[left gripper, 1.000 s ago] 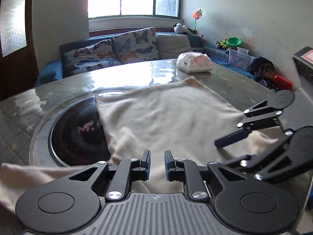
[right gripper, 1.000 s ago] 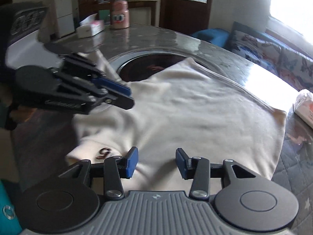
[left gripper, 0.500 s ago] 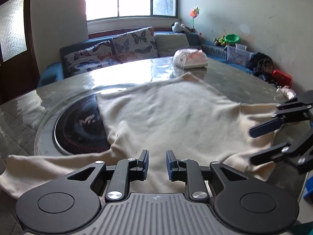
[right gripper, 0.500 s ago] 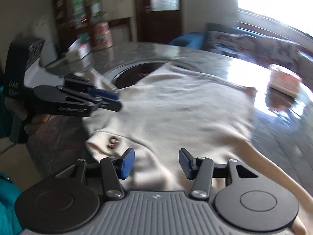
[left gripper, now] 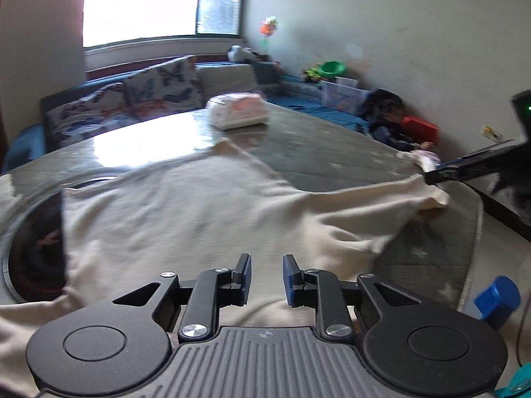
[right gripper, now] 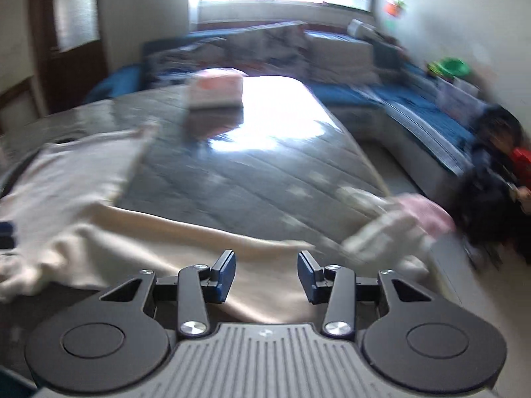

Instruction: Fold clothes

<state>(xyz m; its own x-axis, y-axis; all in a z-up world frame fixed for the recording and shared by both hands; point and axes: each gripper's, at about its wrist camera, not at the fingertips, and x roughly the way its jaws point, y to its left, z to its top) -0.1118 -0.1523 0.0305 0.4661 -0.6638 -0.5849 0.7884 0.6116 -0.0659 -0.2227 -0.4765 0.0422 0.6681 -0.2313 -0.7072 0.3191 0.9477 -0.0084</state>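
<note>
This is a home living room. A blue sofa with butterfly-print cushions runs under a bright window on the far side. Toys, a green bowl and a paper pinwheel sit along the right wall, and a wooden door stands far left.

Parted tool over cream garment
</note>
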